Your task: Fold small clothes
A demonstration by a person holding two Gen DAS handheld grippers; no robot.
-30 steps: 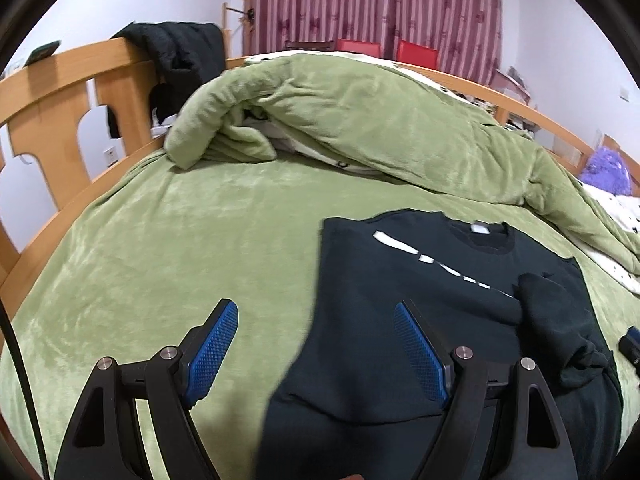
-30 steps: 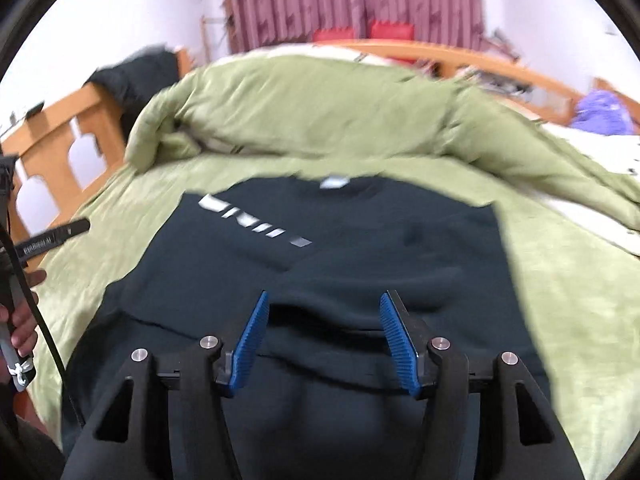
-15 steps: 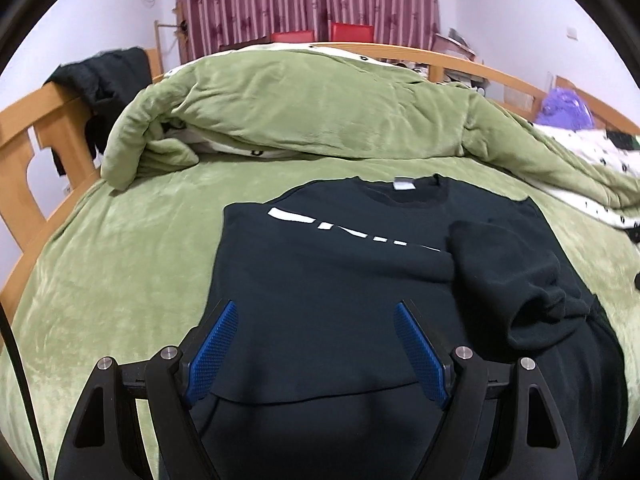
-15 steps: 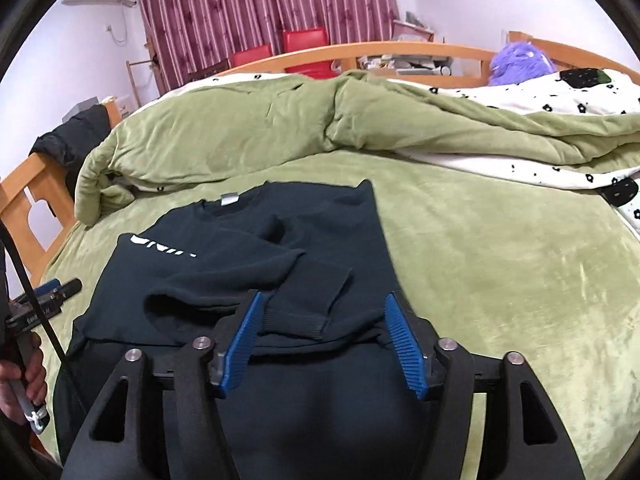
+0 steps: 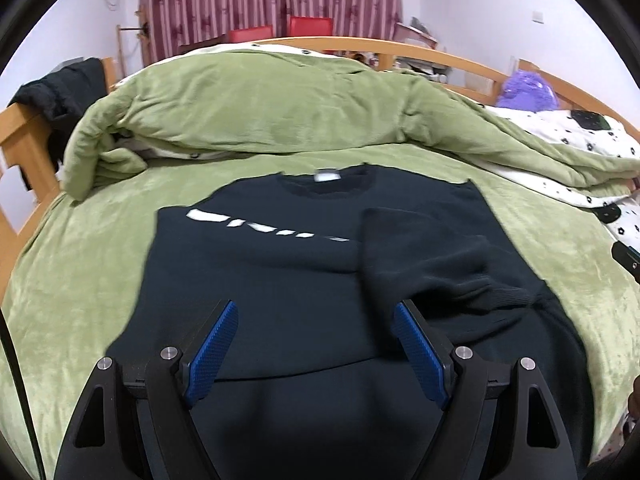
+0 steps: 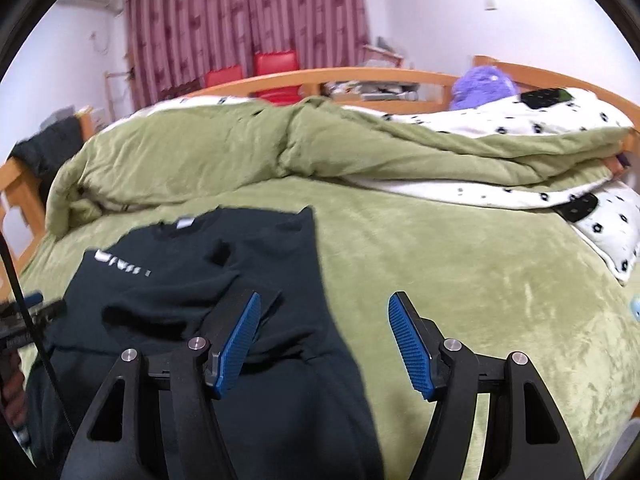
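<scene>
Maroon striped curtains (image 5: pixel 272 4) and two red chairs (image 6: pixel 276 68) close off the far end of the room, and in front of them a wooden-framed bed (image 5: pixel 24 148) carries a green plush cover (image 5: pixel 80 272) with a rumpled green duvet (image 5: pixel 260 108) heaped along its far side. On that cover lies the black sweatshirt (image 5: pixel 260 280), neck away from the cameras, a white label at the collar and a white print across the chest. One sleeve (image 5: pixel 424 264) is already folded in across the front, its cuff bunched near the middle; the other side shows a straight folded edge, and the hem reaches towards the cameras.

So the sleeves look dealt with, and the step in hand seems to be the approach for the next fold of the body. Left tongs (image 5: pixel 316 344) hover over the lower middle of the garment, blue pads wide apart, nothing between them but air above the cloth. Right tongs (image 6: pixel 324 336) hang over the garment's right edge, one pad above black fabric and the other above green cover; they have just been opening and hold nothing.

Next, each pair probably needs to drop to a hem corner or side edge, pinch the layers together, and carry them up towards the collar without dragging the loose sleeve out of place.
</scene>
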